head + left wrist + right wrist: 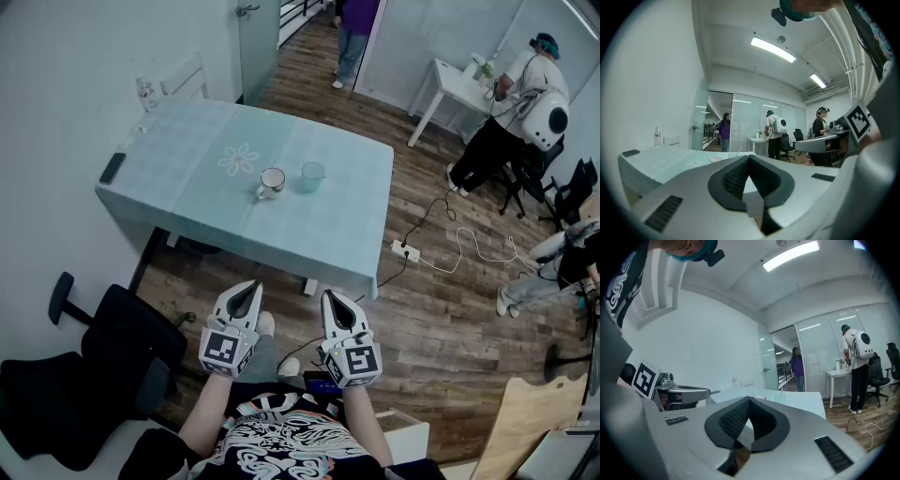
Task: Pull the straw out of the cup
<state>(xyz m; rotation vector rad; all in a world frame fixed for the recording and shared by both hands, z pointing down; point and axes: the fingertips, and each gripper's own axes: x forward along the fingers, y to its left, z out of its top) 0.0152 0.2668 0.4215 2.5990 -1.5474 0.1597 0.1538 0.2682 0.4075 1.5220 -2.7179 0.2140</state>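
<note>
Pale mint cloth [309, 225], faintly checked, with a white daisy [239, 159] printed left of centre. White mug [272, 182], dark-rimmed; see-through pale teal cup [313, 175] just right of it. Black phone [112, 168] at the cloth's left edge. Grey left gripper [251, 286] and right gripper [330, 297], with black ribbed pads [733, 180] and black-and-white square markers [225, 349]. Brown wood-plank floor [441, 309]. Black chair [122, 347] at near left. Black shirt [281, 445] with white swirls.

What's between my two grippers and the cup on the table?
Head view: only wooden floor, then bare tablecloth, lie between the left gripper, the right gripper and the cup. The mug stands beside the cup.
</note>
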